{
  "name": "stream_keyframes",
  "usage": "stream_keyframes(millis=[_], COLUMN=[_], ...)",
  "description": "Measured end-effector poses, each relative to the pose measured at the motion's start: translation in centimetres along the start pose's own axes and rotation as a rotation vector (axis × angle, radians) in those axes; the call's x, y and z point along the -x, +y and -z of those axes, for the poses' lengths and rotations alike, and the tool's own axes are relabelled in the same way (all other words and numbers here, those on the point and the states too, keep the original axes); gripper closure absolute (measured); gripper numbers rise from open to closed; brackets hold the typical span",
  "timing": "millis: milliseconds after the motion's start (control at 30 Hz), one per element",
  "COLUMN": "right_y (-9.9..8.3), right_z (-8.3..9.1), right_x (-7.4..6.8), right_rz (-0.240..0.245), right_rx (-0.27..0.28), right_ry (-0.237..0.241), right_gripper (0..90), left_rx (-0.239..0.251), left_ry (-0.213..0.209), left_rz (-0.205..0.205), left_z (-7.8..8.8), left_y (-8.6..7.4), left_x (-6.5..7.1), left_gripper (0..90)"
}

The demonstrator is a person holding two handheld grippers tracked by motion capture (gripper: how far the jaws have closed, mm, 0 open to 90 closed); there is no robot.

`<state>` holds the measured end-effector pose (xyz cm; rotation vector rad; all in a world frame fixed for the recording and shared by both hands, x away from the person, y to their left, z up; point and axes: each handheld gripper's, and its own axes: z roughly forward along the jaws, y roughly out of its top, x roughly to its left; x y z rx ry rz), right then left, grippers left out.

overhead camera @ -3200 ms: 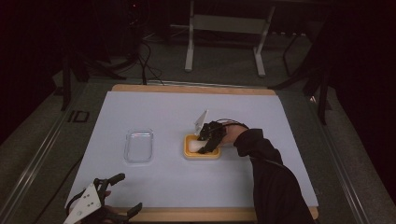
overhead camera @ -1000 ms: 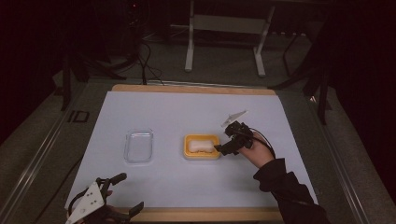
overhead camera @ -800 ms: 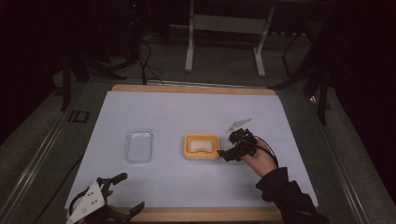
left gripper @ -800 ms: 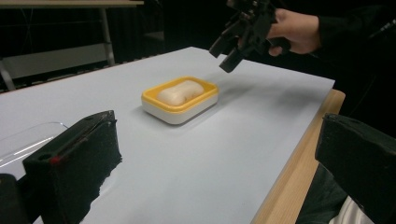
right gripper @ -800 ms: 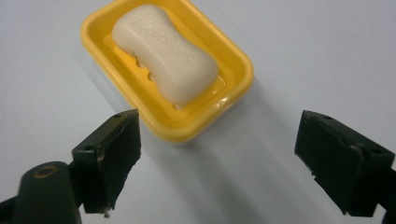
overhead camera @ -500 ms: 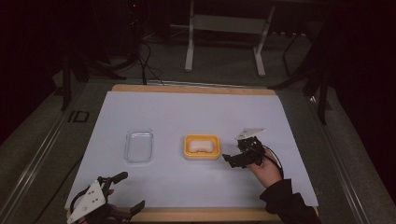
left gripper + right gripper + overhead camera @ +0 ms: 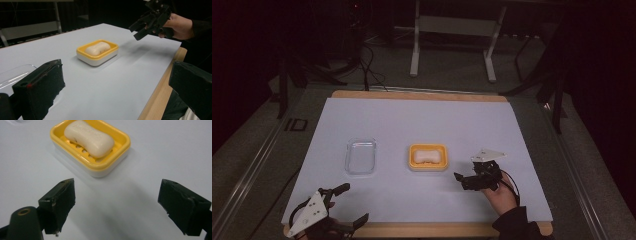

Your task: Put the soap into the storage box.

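A yellow soap dish [image 7: 428, 157] sits mid-table with a cream bar of soap [image 7: 427, 156] lying in it. The dish [image 7: 110, 160] and the soap [image 7: 88, 138] lie just beyond my right gripper's jaws. My right gripper [image 7: 468, 180] hovers to the dish's right and a little nearer, open and empty, held by a hand [image 7: 501, 197]. My left gripper [image 7: 348, 204] rests at the front left table edge, open and empty. From the left gripper view the dish [image 7: 98, 54], the soap [image 7: 97, 48] and the right gripper [image 7: 141, 28] appear ahead.
A clear plastic lid or tray [image 7: 361, 156] lies left of the dish. White paper [image 7: 422, 122] covers the wooden table [image 7: 422, 229]. Stand legs [image 7: 452, 42] and cables are on the floor beyond the far edge.
My right gripper has drawn back from the soap dish, moving right and toward the front edge with nothing in it. The soap stays in the dish. The left gripper has barely moved.
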<state>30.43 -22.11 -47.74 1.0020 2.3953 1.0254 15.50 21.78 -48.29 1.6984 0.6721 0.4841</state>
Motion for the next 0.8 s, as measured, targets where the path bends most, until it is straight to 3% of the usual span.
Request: stream_keyframes(millis=[200, 267, 400, 800], right_y=[-1.0, -1.3, -1.6, -1.7], right_z=[0.7, 0.8, 1.0, 0.9], right_x=[0.1, 0.2, 0.2, 0.7], right_rz=[-0.028, -0.044, -0.024, -0.060], right_rx=[0.033, 0.028, 0.034, 0.061], right_ry=[-0.065, -0.052, -0.071, -0.057], right_gripper=[14.1, 14.3, 14.4, 14.5], left_rx=[-0.002, 0.000, -0.004, 0.002], left_ry=[-0.002, -0.007, -0.012, -0.022], left_rz=[-0.003, -0.004, -0.008, -0.011], left_z=[0.0, 0.0, 0.0, 0.0], left_y=[0.0, 0.0, 0.0, 0.1], left_x=[0.0, 0.0, 0.1, 0.2], left_gripper=[0.1, 0.1, 0.1, 0.1])
